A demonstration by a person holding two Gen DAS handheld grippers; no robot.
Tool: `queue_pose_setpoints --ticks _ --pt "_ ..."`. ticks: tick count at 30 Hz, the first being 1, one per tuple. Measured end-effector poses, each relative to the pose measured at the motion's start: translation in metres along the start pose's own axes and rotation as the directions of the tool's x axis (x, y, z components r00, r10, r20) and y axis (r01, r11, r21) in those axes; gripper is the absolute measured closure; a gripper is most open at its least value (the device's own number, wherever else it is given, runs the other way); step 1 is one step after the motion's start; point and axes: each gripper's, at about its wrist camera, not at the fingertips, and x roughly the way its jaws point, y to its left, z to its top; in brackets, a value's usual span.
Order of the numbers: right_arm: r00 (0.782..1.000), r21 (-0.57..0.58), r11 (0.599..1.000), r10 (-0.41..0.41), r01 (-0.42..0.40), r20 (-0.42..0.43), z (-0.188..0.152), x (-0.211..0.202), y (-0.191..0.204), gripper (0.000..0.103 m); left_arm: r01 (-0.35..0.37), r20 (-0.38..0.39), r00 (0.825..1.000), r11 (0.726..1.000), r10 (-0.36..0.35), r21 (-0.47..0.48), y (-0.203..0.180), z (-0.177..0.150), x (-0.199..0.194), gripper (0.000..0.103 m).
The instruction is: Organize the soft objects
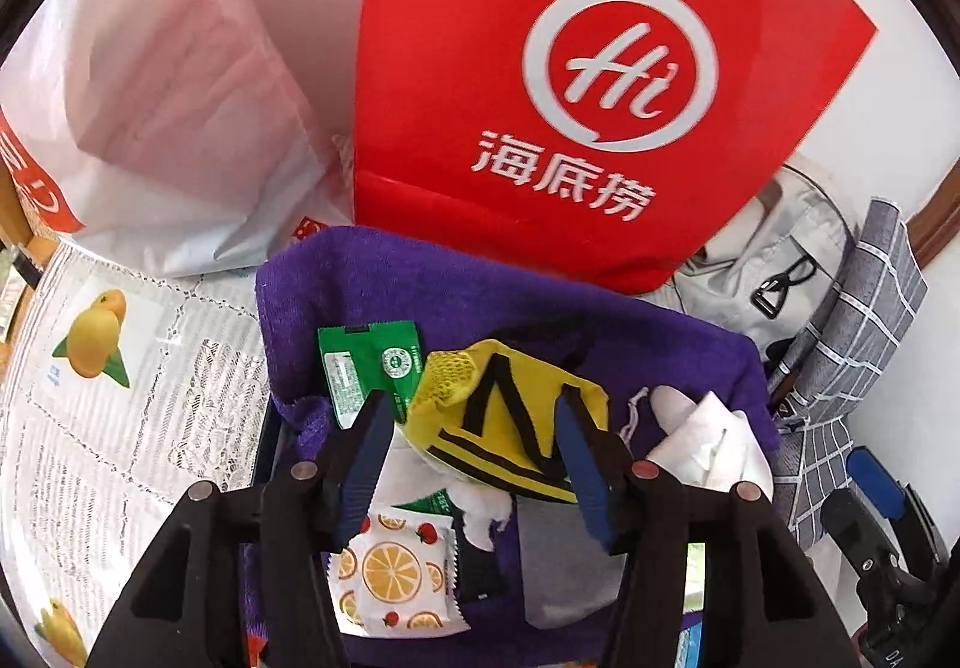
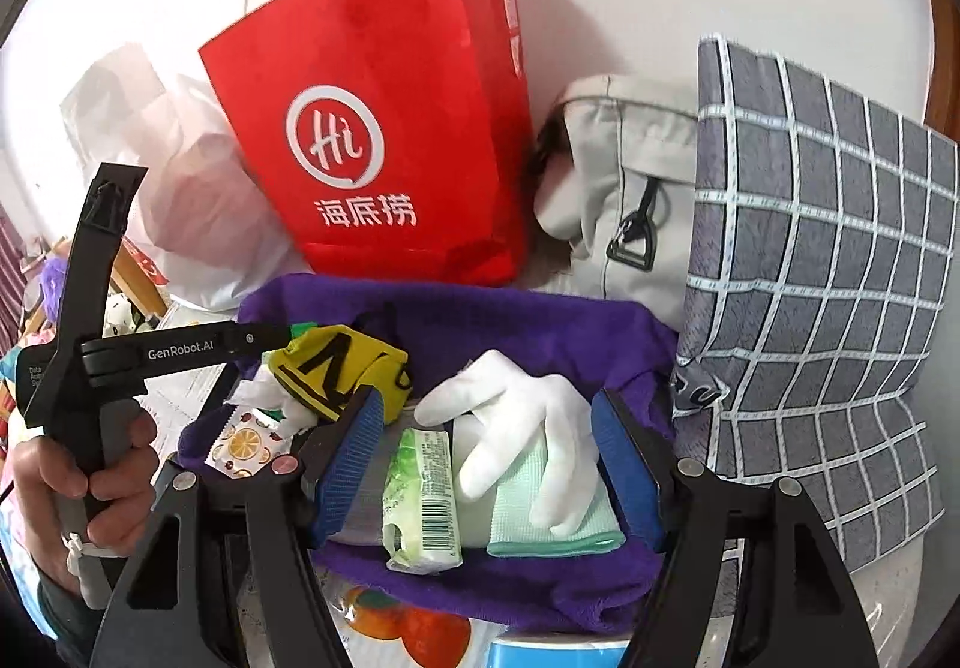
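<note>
1. Hovering over a bin lined with a purple towel (image 1: 456, 284), the left gripper (image 1: 474, 464) stands with its blue pads apart on either side of a yellow sock with black stripes (image 1: 510, 416); the pads do not seem to press on it, though the fisheye angle makes the contact hard to judge
2. Lying in the bin around the sock are a green sachet (image 1: 372, 368), a wet-wipe packet printed with orange slices (image 1: 396, 572) and crumpled white tissue (image 1: 486, 512)
3. Over the other half of the bin, the right gripper (image 2: 486, 458) is open and empty above a white glove (image 2: 516, 428), a mint-green cloth (image 2: 552, 512) and a green tissue pack (image 2: 420, 494)
4. A hand (image 2: 90, 476) holds the left gripper's handle at the left of the right wrist view
5. Risk: the sock sits high on the heap, so it may slide off toward the bin's edge if a pad brushes it while pulling away
6. Risk: closing the right jaws here could catch glove and cloth together, since the glove lies on top of the cloth
7. Risk: the two grippers work close together over one small bin and could knock each other
8. Risk: the red paper bag (image 2: 384, 128) leans just behind the bin, and a wide swing could tip it onto the pile
</note>
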Motion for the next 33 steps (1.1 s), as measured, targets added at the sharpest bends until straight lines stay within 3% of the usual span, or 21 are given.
queue_pose_setpoints --ticks 8,12,16,23,26,28,33 --pt "0.999 0.018 0.999 -0.029 0.029 0.027 0.004 -0.025 0.003 0.032 -0.030 0.038 0.999 0.999 0.028 0.035 -0.019 -0.013 -0.035 0.046" --pt "0.996 0.006 0.997 -0.078 0.078 0.053 0.002 -0.047 0.009 0.031 -0.019 0.052 0.999 0.998 0.016 0.064 -0.028 -0.031 -0.062 0.039" --pt "0.996 0.015 0.998 -0.063 0.062 0.058 -0.008 -0.067 0.012 0.026 -0.002 0.072 0.997 0.995 -0.006 0.099 -0.033 -0.054 -0.098 0.032" --pt "0.999 0.094 0.995 -0.047 0.045 0.011 -0.047 -0.113 0.018 0.025 -0.027 0.155 0.988 0.987 0.002 0.157 -0.041 -0.108 -0.168 0.025" --pt "0.997 0.099 0.992 -0.080 0.080 0.002 -0.071 -0.137 0.024 0.011 -0.031 0.198 0.980 0.987 -0.001 0.156 -0.042 -0.135 -0.194 0.023" --pt "0.990 0.087 0.987 -0.138 0.136 0.014 -0.090 -0.152 0.031 0.008 -0.040 0.216 0.976 0.985 0.003 0.170 -0.044 -0.153 -0.208 0.021" --pt "0.986 0.110 0.980 -0.166 0.163 0.019 -0.126 -0.183 0.040 0.000 -0.079 0.258 0.966 0.979 0.029 0.186 -0.045 -0.198 -0.237 0.020"
